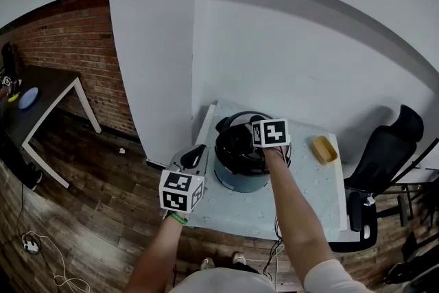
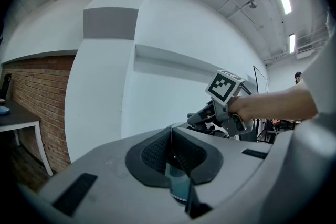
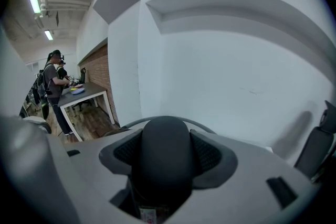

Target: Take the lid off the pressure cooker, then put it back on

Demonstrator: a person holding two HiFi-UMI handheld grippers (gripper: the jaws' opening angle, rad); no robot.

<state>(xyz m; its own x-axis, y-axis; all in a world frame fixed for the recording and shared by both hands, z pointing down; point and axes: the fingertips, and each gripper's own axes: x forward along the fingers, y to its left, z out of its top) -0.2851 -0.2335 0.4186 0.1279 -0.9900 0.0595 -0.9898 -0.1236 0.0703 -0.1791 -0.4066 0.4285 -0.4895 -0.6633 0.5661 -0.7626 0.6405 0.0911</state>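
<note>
At a pale table (image 1: 302, 197) by a white wall (image 1: 288, 44), right gripper (image 1: 248, 138) pinches lid handle (image 3: 165, 147); left gripper (image 2: 171, 153) jaws seem pressed together.

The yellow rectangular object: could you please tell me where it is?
In the head view, the yellow rectangular object lies on the right side of the pale table, right of the black-lidded pressure cooker, not touching it.

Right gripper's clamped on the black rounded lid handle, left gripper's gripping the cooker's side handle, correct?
No. The left gripper grips nothing: the left gripper view shows its jaws together, short of the grey pressure cooker. The right gripper is clamped on the black rounded lid handle.
</note>
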